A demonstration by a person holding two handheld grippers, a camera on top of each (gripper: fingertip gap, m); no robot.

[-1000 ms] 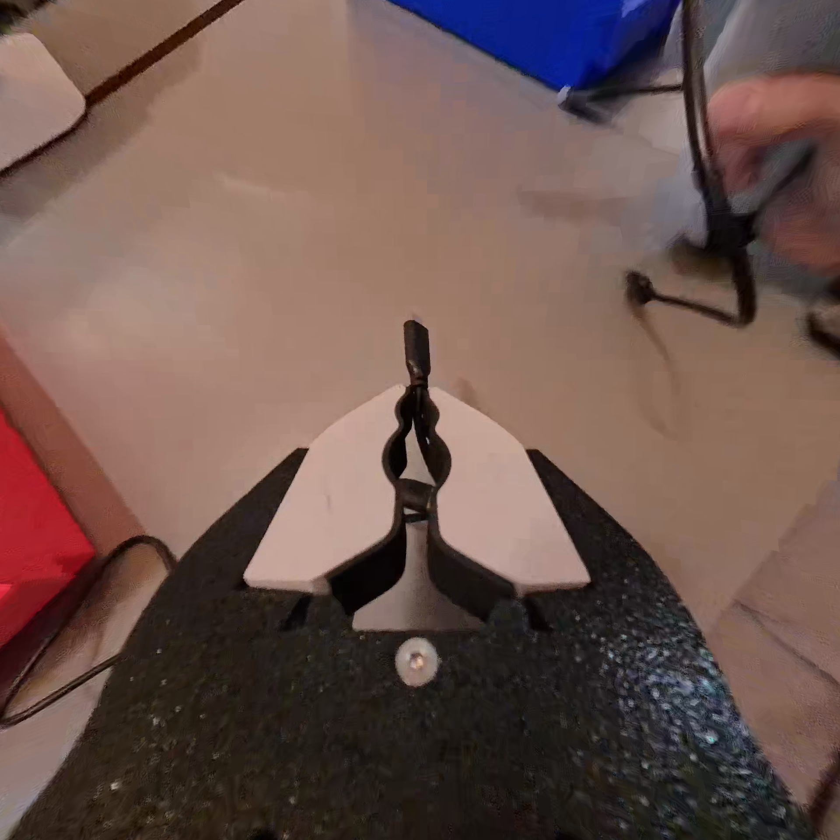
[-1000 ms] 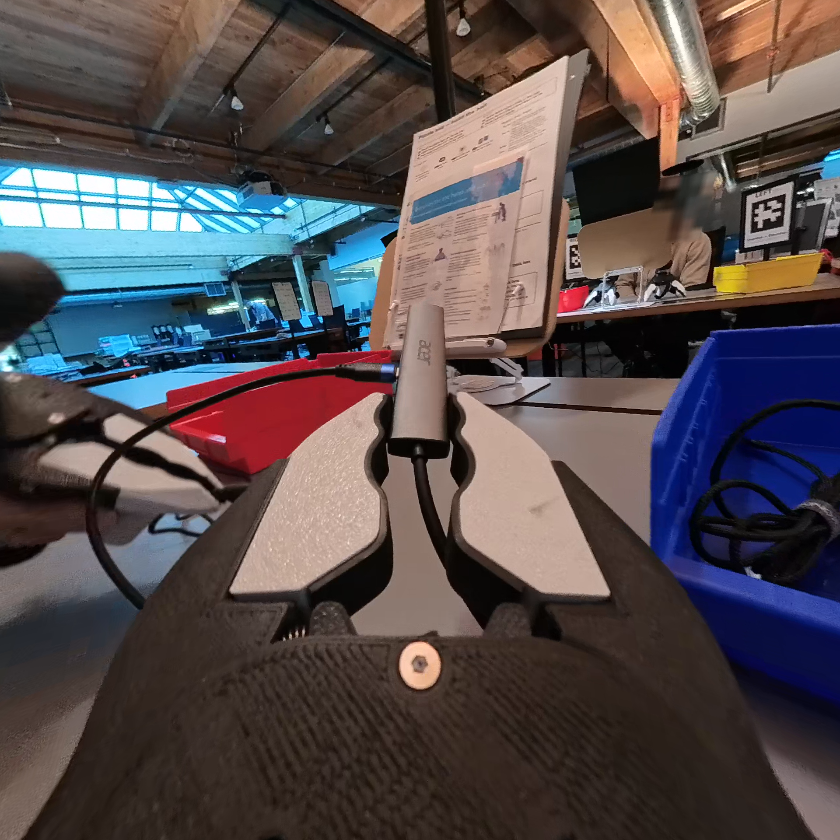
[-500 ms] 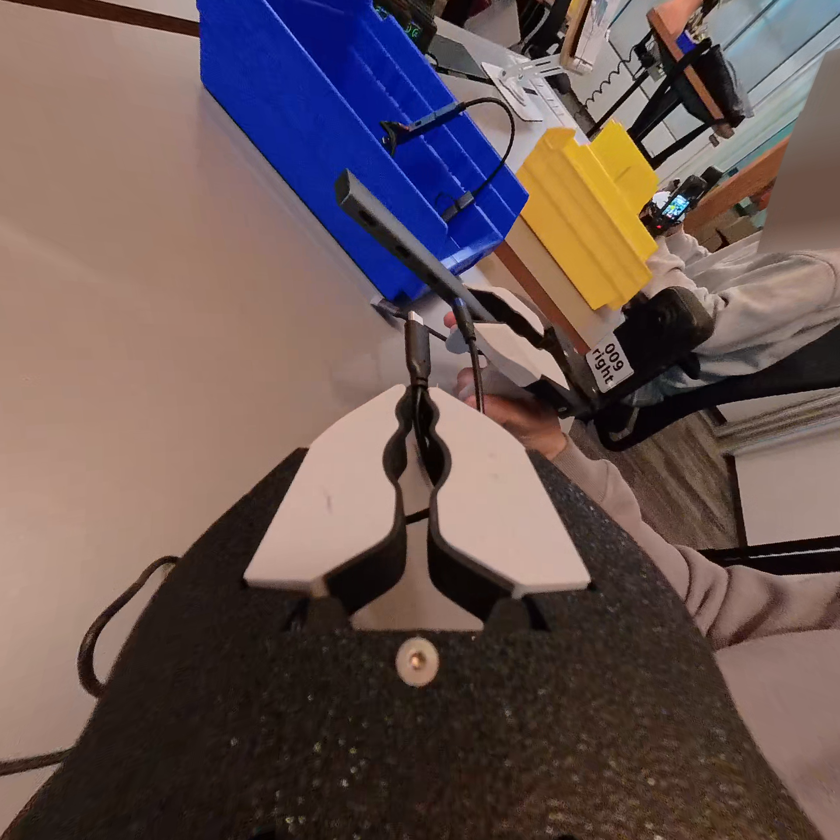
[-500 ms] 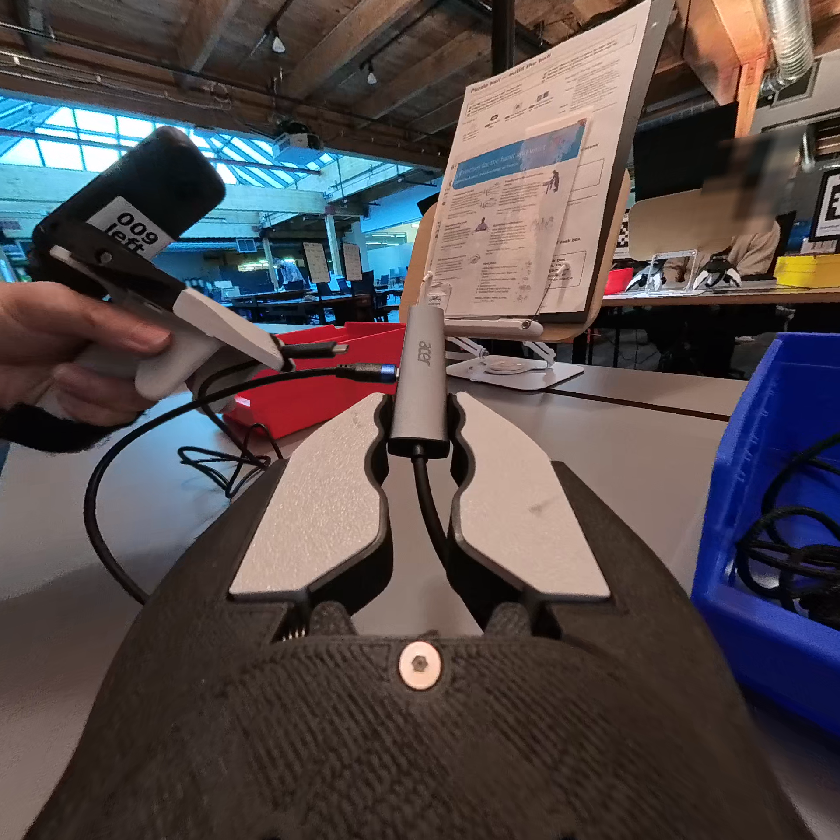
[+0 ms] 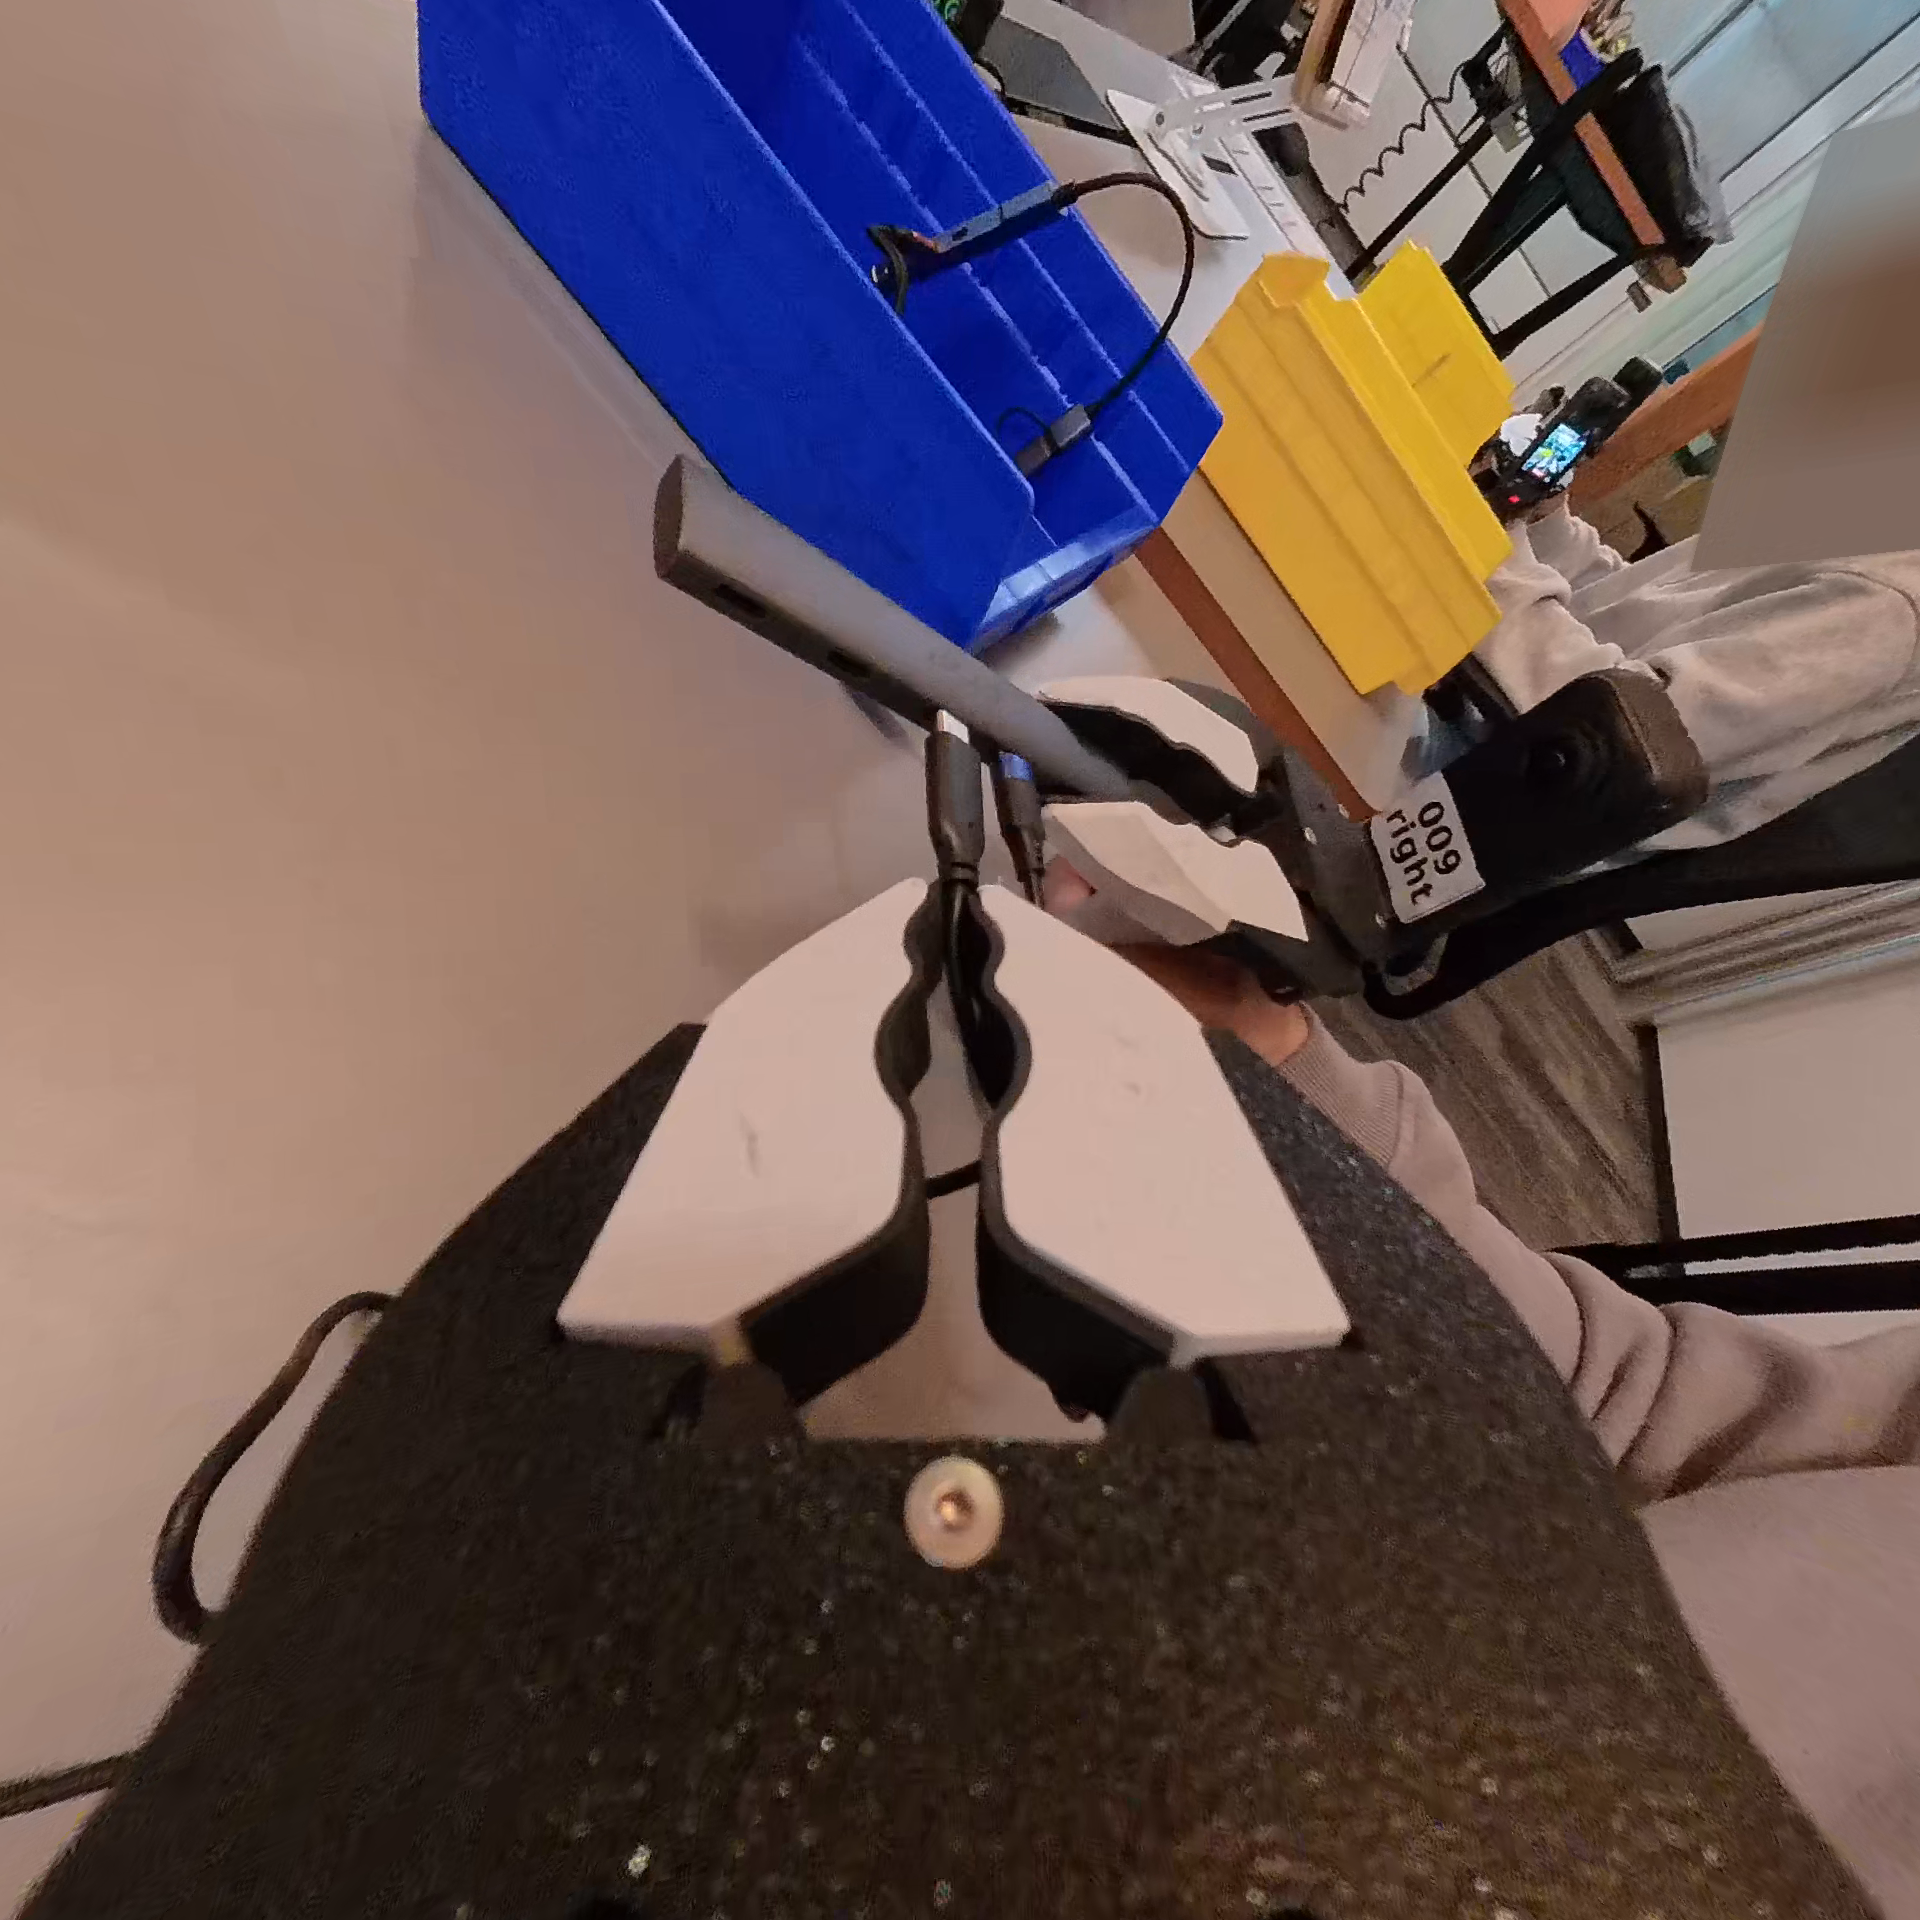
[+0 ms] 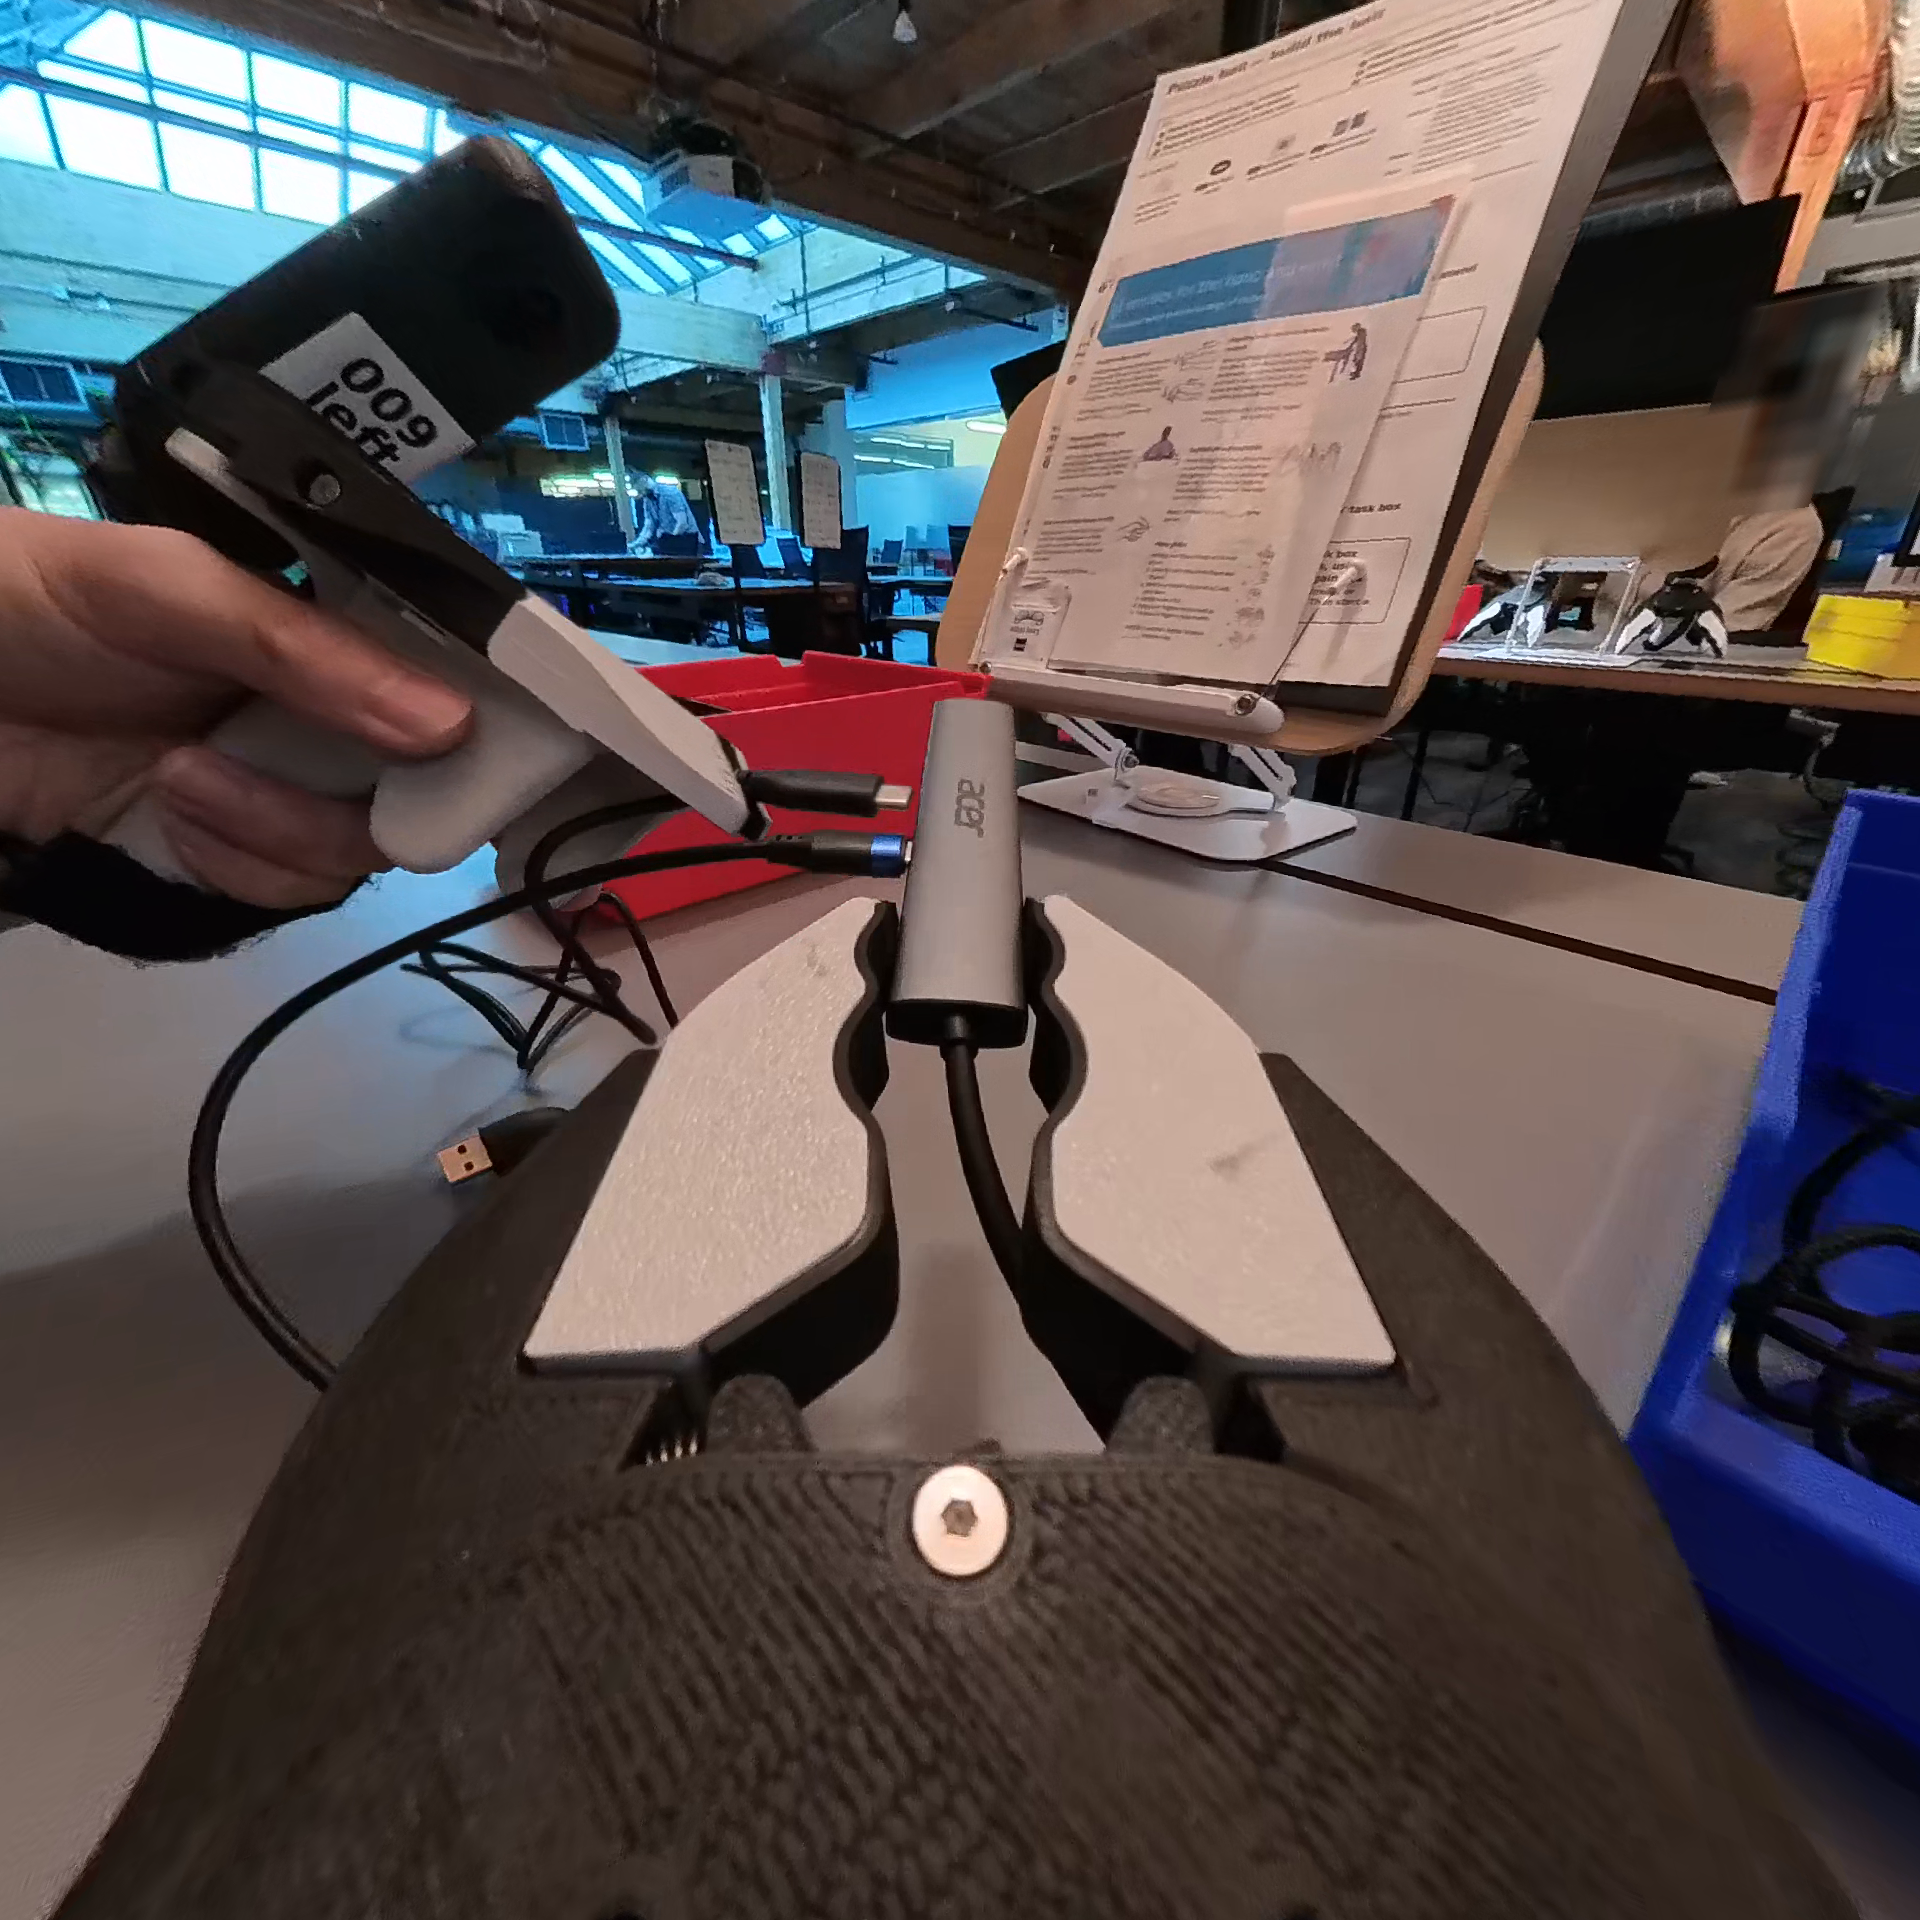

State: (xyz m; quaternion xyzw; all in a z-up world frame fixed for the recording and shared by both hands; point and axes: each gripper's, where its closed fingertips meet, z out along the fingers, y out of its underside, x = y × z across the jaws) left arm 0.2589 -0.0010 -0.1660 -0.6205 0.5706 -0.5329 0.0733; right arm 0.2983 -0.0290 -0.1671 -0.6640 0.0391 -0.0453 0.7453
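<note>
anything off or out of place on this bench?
Nothing damaged or spilled. Only untidy bits: a loose tangle of black cable and a stray USB-A plug lie on the table, outside the red bin and blue bin.

**Materials & finishes**

USB hub [image 6: 961, 883]: smooth matt grey metal w/ black rubbery cord; right gripper [image 6: 958, 914] body rough, ridged black plastic, fingers [image 6: 727, 1143] grainy pale grey; tabletop [image 6: 1403, 987] smooth matt grey; blue bin [image 5: 748, 260] & red bin [image 6: 821, 727] glossy plastic; stand [image 6: 1455, 717] wood, holding paper sheets.
</note>
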